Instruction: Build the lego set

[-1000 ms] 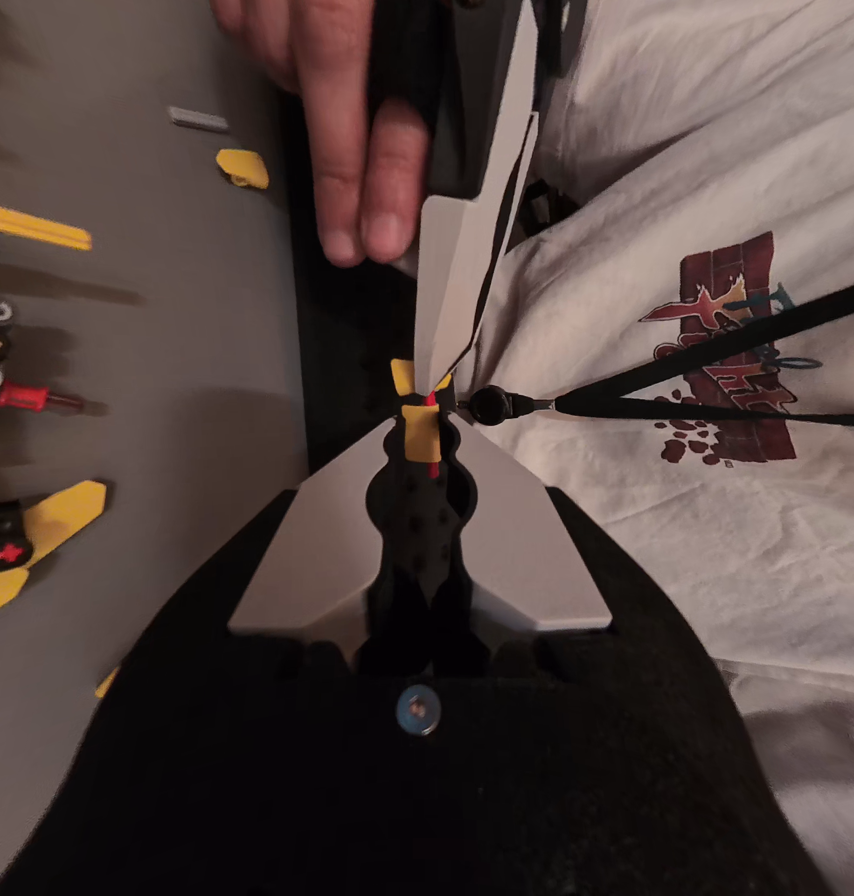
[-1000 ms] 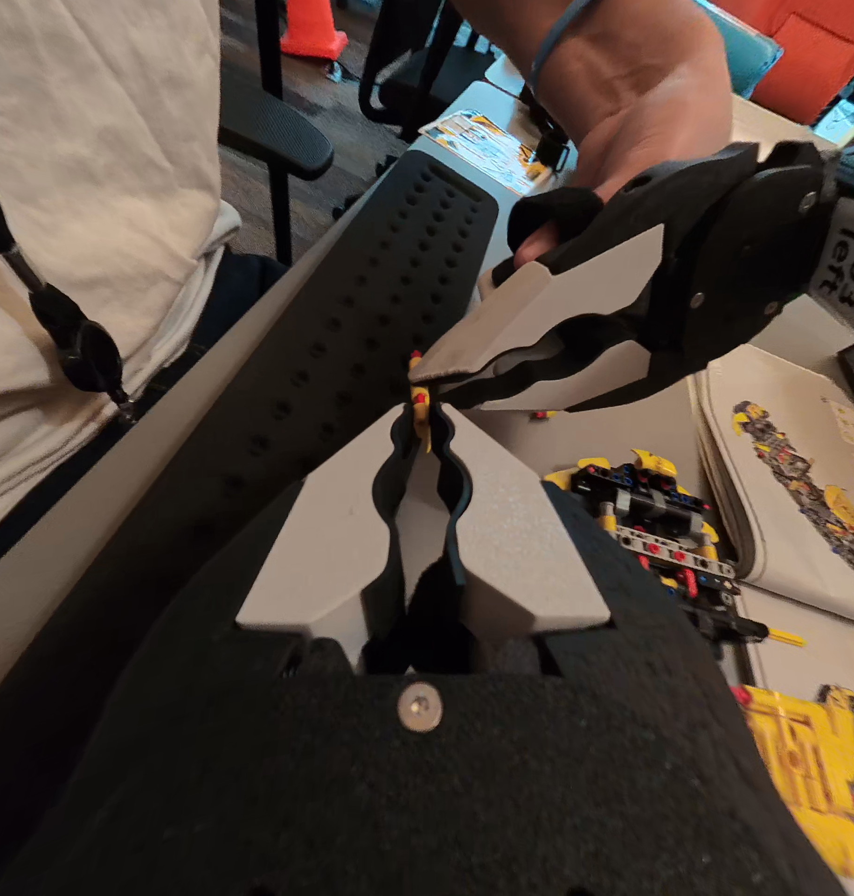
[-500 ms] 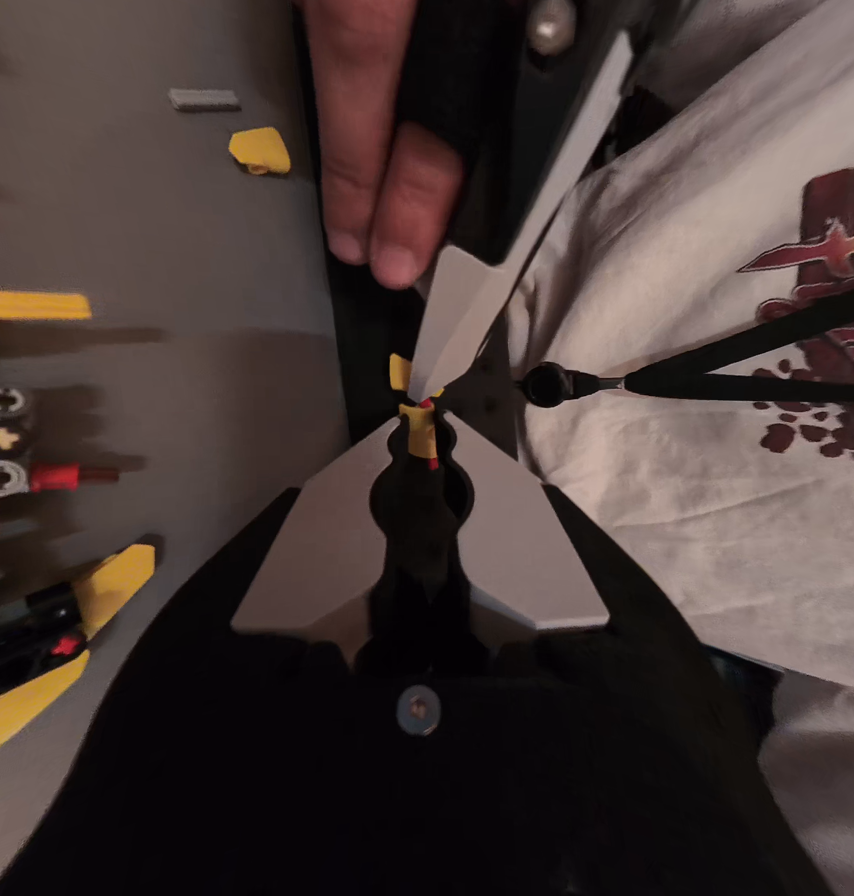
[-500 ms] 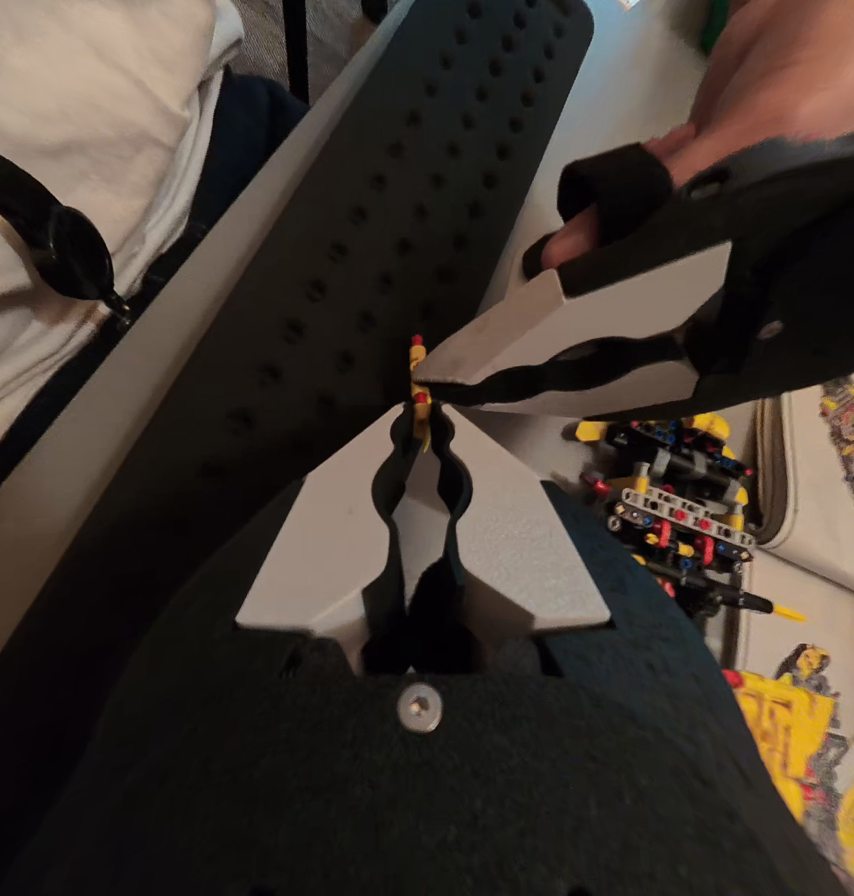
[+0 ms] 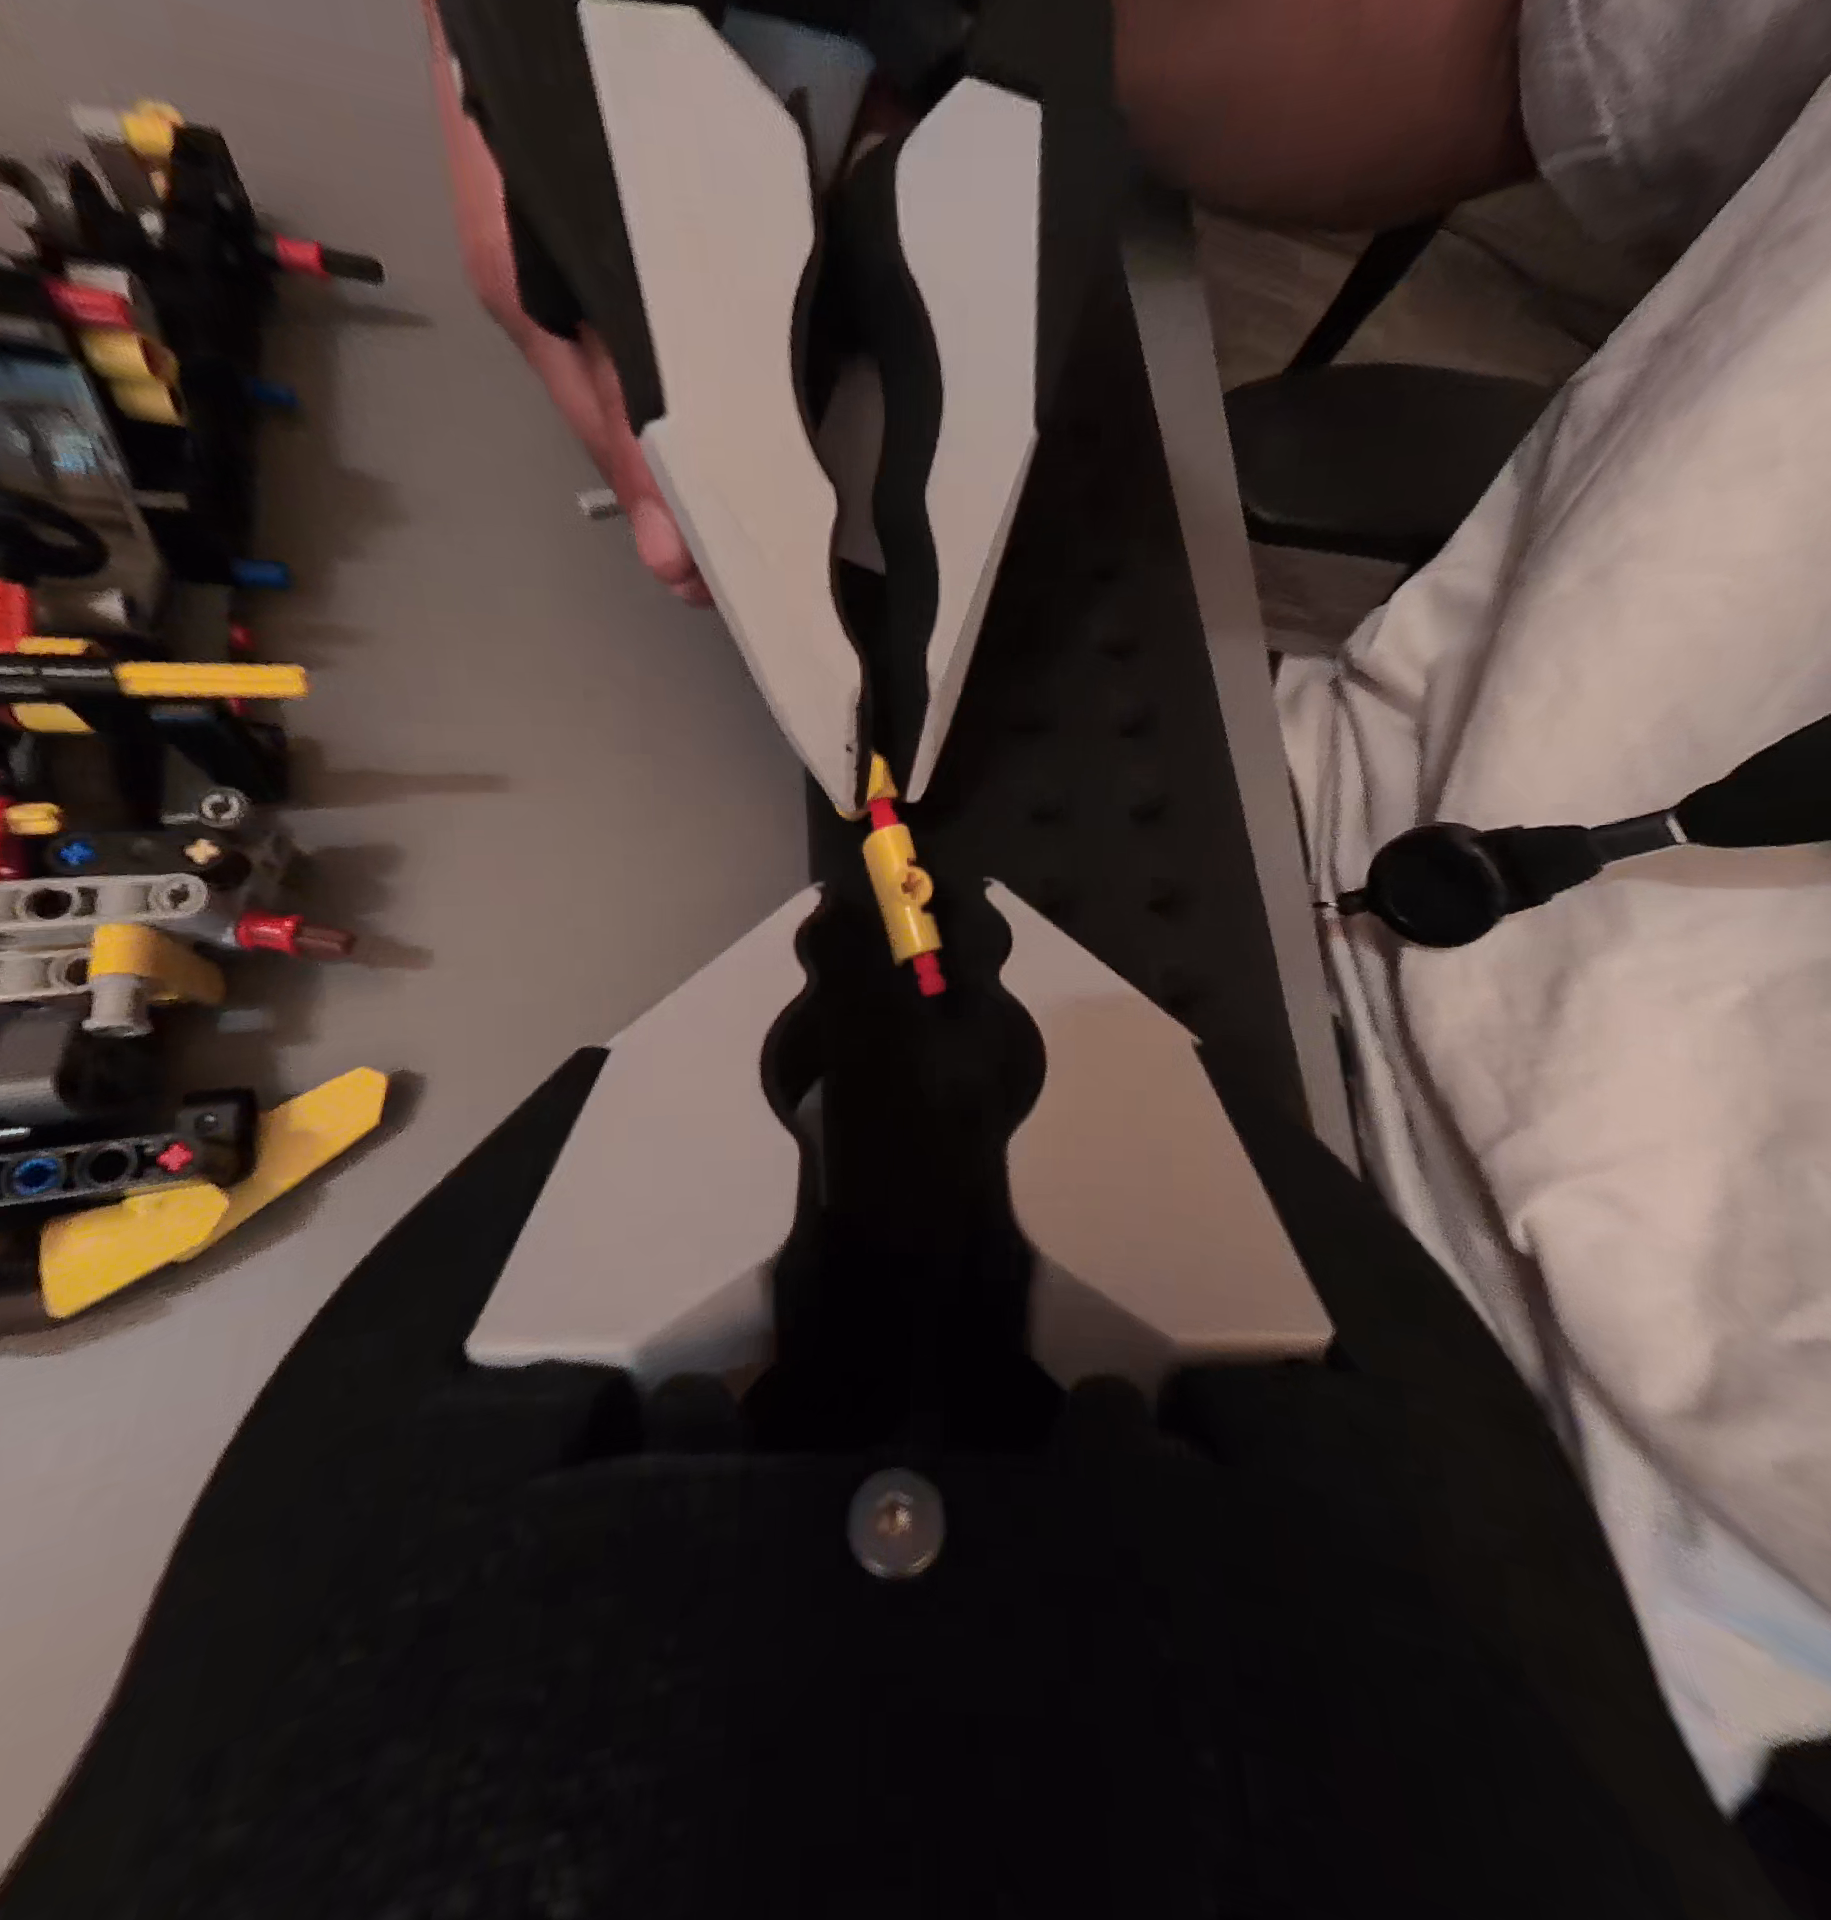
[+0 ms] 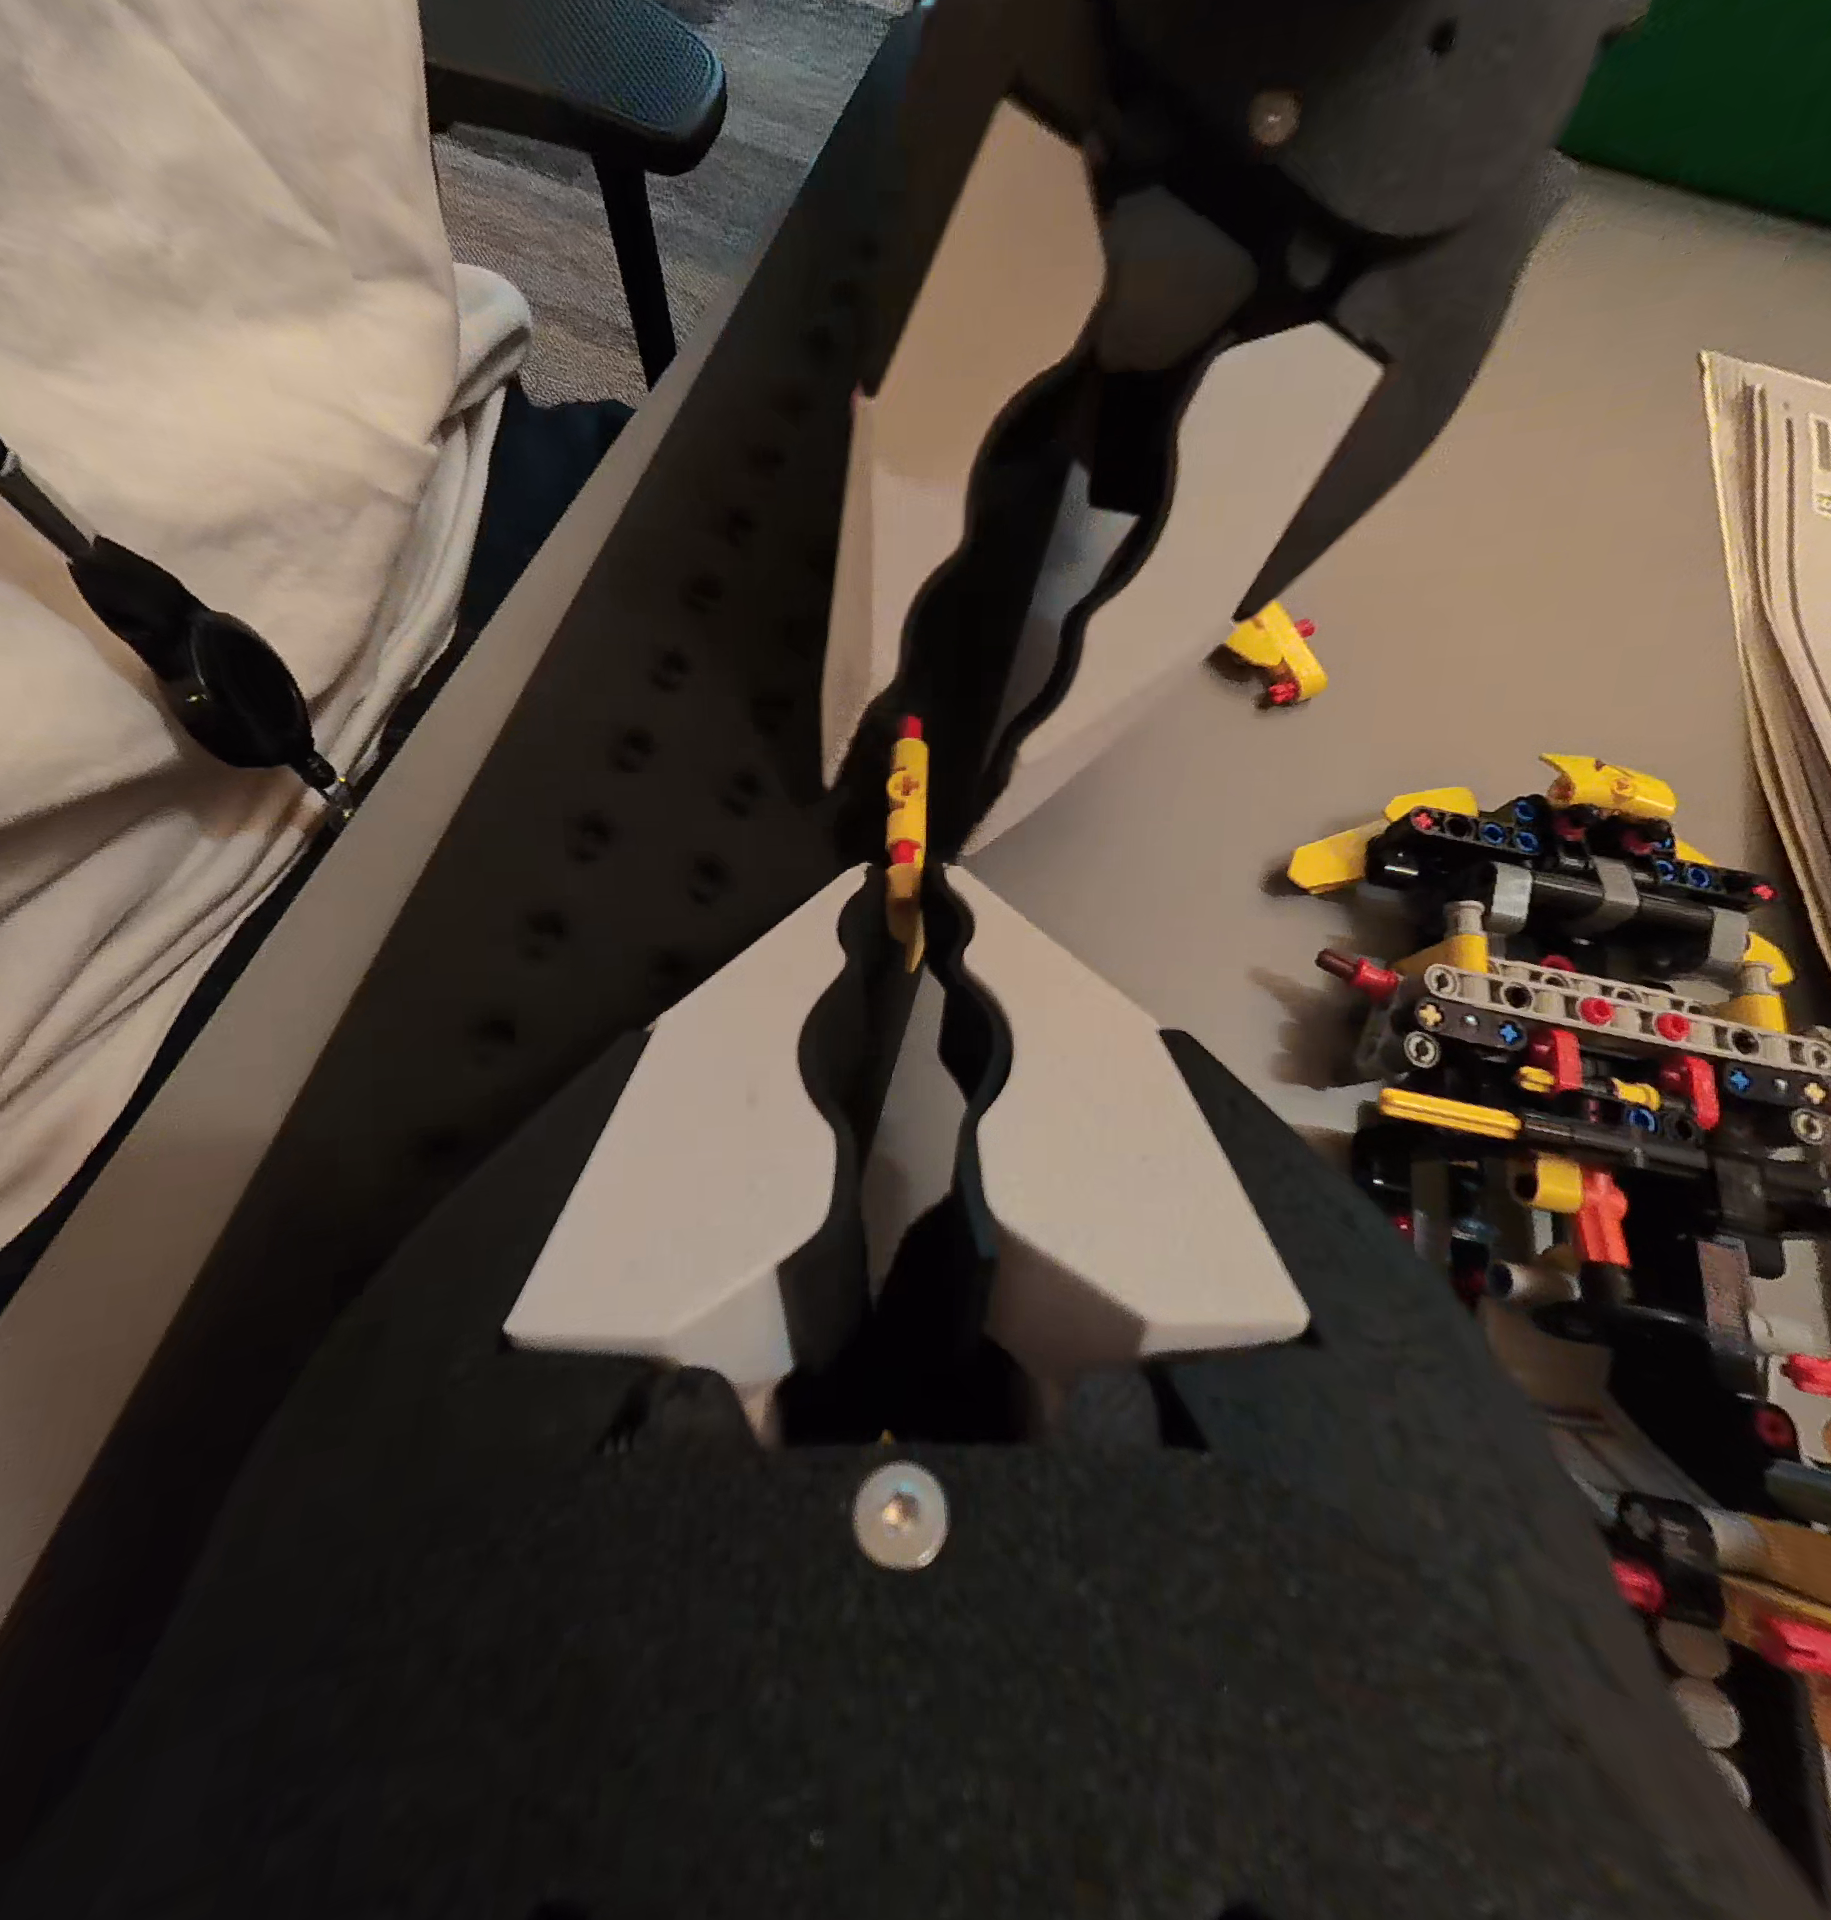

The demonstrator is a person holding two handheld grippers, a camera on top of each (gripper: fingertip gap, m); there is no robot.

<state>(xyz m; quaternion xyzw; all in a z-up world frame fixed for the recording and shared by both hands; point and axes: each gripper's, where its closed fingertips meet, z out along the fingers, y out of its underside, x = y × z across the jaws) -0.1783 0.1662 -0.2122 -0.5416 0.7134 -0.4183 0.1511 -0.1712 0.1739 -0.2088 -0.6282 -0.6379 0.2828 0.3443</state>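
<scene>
- Left wrist view: the left tongs (image 5: 906,894) stand spread around a small yellow connector on a red axle (image 5: 903,899), not touching it.
- At 12 o'clock, the right tongs (image 5: 878,795) pinch its upper yellow end.
- At 9 o'clock, a half-built yellow-and-black Lego model (image 5: 90,727) lies on the grey table (image 5: 537,810).

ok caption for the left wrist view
Right gripper holds a yellow-and-red lego piece inside the open left gripper.

Two tongs are meeting tip to tip: the left tongs (image 5: 906,894) and the right tongs (image 6: 909,868). One part-built model (image 6: 1576,1049), one booklet stack (image 6: 1794,665) and one loose yellow piece (image 6: 1272,657) are lying on the tabletop (image 6: 1513,499).
</scene>
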